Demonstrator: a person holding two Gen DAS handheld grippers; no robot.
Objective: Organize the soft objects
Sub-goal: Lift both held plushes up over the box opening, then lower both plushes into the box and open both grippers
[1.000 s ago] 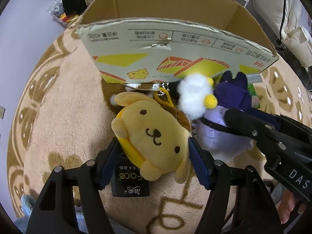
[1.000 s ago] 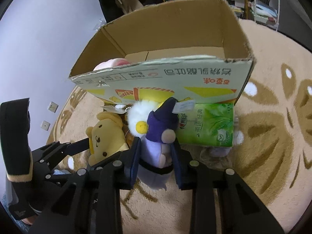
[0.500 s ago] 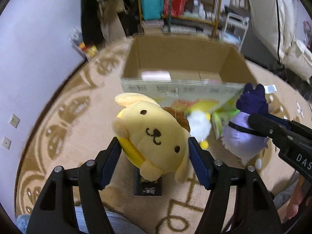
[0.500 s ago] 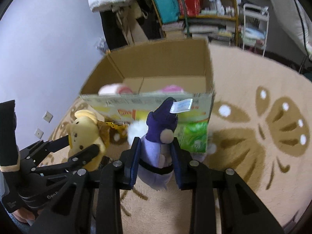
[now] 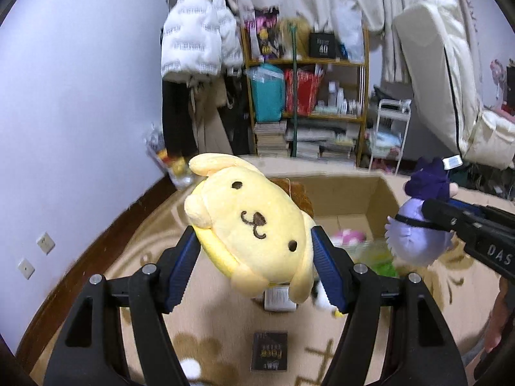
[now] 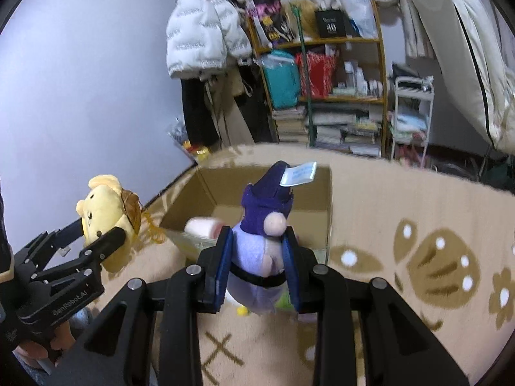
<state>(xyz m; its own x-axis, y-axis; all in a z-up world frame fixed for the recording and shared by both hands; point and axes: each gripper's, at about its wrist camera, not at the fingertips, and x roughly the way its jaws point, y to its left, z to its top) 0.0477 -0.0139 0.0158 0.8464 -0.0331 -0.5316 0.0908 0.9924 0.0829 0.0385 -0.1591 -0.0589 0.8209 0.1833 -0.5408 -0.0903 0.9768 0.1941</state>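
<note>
My left gripper (image 5: 256, 254) is shut on a yellow dog plush (image 5: 251, 225) and holds it in the air above the rug. It also shows in the right wrist view (image 6: 106, 215). My right gripper (image 6: 257, 270) is shut on a purple plush (image 6: 262, 234) with a dark hood and a white tag, also raised. It also shows in the left wrist view (image 5: 418, 228). An open cardboard box (image 6: 328, 199) stands on the rug ahead of both grippers, with a pink soft toy (image 6: 202, 228) inside.
A black packet (image 5: 269, 350) and a small white box (image 5: 279, 296) lie on the patterned rug (image 6: 418, 225). A green pack (image 5: 379, 257) lies by the box. A cluttered shelf (image 6: 325, 74), a hanging white jacket (image 5: 196, 32) and a white trolley (image 6: 412, 112) stand behind.
Both grippers have lifted their plush toys well up off the rug. The box now sits lower and farther away, and the room behind has come into view.
</note>
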